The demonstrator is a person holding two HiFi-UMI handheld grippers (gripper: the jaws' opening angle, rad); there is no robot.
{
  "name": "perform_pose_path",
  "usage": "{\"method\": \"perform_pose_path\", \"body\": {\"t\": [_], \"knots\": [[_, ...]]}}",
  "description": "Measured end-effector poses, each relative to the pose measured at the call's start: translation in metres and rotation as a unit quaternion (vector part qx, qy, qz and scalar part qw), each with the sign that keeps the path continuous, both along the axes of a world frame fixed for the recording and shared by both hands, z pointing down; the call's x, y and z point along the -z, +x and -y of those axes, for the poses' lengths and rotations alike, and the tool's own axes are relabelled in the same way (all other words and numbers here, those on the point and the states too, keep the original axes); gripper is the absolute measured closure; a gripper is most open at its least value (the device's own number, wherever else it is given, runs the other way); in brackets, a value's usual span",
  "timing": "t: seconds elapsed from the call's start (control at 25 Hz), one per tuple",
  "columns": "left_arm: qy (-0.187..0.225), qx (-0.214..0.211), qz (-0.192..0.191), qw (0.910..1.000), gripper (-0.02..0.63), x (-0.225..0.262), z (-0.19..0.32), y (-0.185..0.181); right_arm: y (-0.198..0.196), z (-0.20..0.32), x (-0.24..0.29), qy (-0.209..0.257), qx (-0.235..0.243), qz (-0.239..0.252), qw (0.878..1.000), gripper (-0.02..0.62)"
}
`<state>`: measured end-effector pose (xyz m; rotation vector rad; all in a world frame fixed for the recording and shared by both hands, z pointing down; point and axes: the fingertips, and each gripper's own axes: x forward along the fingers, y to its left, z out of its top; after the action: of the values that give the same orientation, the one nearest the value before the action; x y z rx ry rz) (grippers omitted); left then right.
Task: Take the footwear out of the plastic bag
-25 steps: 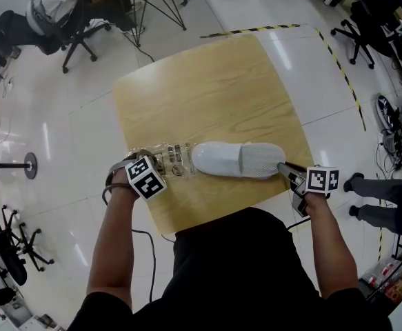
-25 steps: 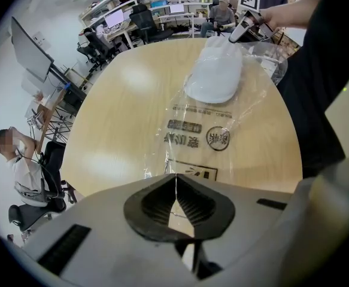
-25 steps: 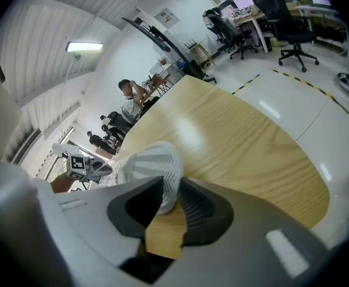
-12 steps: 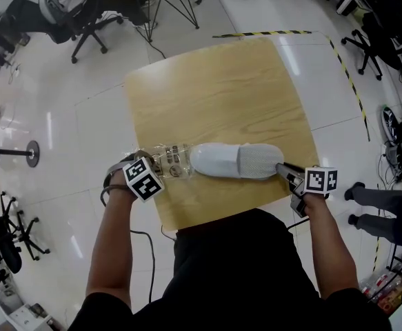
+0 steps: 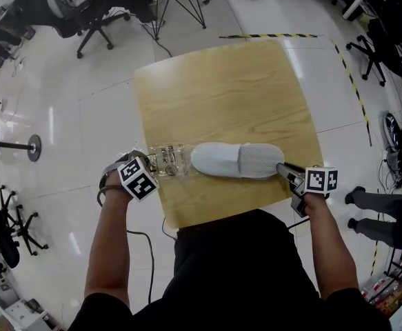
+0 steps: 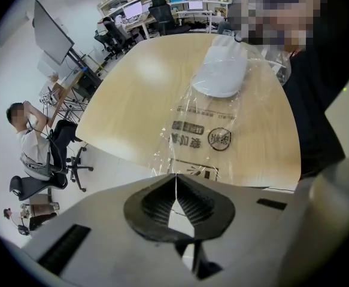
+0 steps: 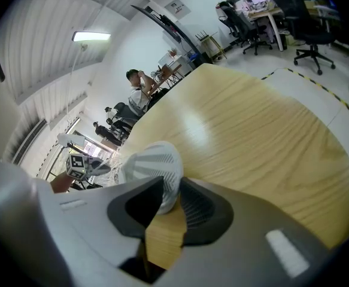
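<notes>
2 grippers at near edge of table [image 5: 221,88]. Left gripper [image 6: 175,184] pinched shut on film of plastic bag [image 6: 201,130]; pinch plain only in left gripper view, marker cube [image 5: 138,179] covering it from head view. Right gripper [image 7: 165,202] clamped on heel of white slipper [image 5: 238,160]. Slipper toe at bag mouth, mid-table.

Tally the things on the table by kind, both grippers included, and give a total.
White slipper: 1
Clear plastic bag: 1
Grippers: 2 (left gripper, right gripper)
Total: 4
</notes>
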<state>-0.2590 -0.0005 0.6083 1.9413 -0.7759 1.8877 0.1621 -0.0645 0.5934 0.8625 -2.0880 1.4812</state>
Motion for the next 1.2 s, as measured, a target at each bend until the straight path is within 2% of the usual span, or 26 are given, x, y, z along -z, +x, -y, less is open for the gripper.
{"method": "perform_pose_path", "body": {"t": [0.88, 1.08, 1.2], "knots": [[0.015, 0.024, 0.034, 0.9990, 0.595, 0.006, 0.006, -0.044, 0.002, -0.001, 0.006, 0.001, -0.013, -0.010, 1.000, 0.505], [0.040, 0.068, 0.049, 0.9956, 0.595, 0.021, 0.019, -0.077, 0.004, -0.002, 0.007, 0.001, -0.015, -0.010, 1.000, 0.505], [0.086, 0.107, 0.043, 0.9896, 0.595, 0.046, 0.039, -0.090, 0.006, -0.004, 0.006, 0.001, -0.018, -0.009, 1.000, 0.505]]}}
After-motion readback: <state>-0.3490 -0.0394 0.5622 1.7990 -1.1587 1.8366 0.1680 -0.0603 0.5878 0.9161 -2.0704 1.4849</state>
